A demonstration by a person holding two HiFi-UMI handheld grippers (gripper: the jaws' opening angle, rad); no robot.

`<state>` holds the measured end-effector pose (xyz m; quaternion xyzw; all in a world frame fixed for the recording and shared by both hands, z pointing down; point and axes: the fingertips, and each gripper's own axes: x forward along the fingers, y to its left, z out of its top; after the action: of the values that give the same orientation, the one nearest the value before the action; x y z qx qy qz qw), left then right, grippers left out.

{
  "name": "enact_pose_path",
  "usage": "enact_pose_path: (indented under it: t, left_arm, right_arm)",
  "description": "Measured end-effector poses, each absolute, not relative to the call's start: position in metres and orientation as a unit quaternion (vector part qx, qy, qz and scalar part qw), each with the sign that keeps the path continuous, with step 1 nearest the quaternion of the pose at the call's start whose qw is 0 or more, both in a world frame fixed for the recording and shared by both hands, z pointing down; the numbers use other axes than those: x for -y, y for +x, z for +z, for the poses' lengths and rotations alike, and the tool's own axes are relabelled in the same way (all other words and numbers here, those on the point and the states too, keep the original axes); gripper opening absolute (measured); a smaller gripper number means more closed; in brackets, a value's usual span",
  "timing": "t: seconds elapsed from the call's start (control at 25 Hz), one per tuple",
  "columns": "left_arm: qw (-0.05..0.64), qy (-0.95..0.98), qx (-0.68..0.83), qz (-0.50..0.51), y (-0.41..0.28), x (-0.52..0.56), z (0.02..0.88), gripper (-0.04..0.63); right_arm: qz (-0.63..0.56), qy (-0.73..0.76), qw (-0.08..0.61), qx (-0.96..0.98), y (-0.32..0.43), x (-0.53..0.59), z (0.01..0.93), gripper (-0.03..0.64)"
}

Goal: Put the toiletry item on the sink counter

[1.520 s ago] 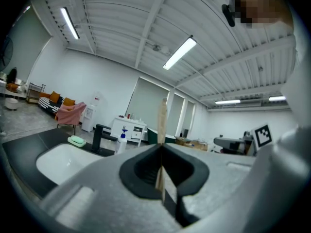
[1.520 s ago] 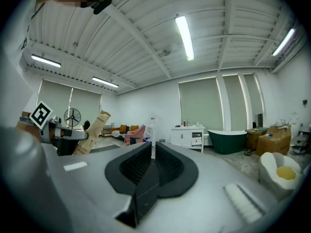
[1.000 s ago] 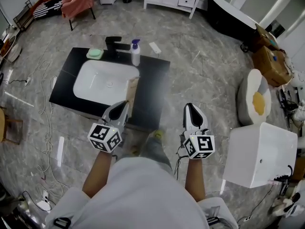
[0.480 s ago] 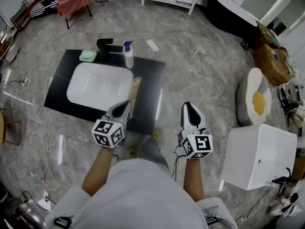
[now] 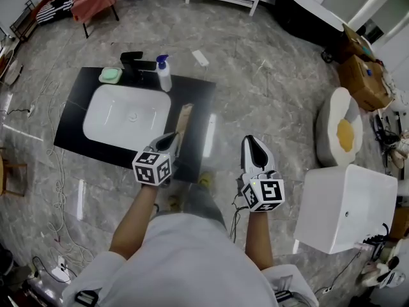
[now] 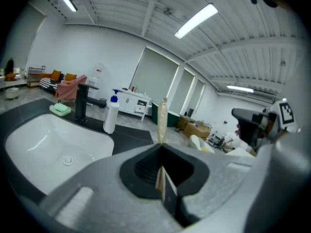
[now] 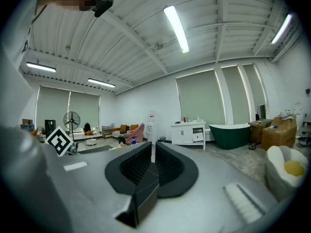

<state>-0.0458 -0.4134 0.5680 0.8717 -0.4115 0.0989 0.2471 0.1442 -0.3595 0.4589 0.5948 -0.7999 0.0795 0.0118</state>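
Observation:
My left gripper (image 5: 174, 139) is shut on a long, thin tan toiletry item (image 5: 184, 116). The item sticks out past the jaws over the front right part of the black sink counter (image 5: 199, 105). In the left gripper view the tan item (image 6: 162, 119) stands edge-on, clamped between the pads of the left gripper (image 6: 160, 148). The white basin (image 6: 43, 140) lies to its left. My right gripper (image 5: 251, 146) hovers over the floor to the right of the counter. Its jaws (image 7: 152, 152) are shut with nothing between them.
On the counter's back edge stand a black faucet (image 5: 134, 61), a white pump bottle (image 5: 164, 75) and a green soap (image 5: 110, 75). A white box (image 5: 348, 206) and an egg-shaped cushion (image 5: 342, 136) lie at the right. Cables (image 5: 61, 158) trail on the floor at the left.
The left gripper has moved forward and a little right with the tan item, closer over the counter. The right gripper has hardly moved.

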Motion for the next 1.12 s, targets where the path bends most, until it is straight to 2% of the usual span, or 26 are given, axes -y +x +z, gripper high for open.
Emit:
enact_pose_path:
  t: [0.76,1.12]
  left_arm:
    - [0.321,0.82,0.439,0.179,-0.035,0.45,0.657,0.002]
    - [0.336,0.81,0.437,0.203,-0.033,0.459,0.684,0.003]
  right_arm:
    - [0.076,0.607,0.01,0.791,0.173,0.385,0.458,0.026]
    - [0.075,0.606,0.015,0.792,0.174,0.397,0.462,0.026]
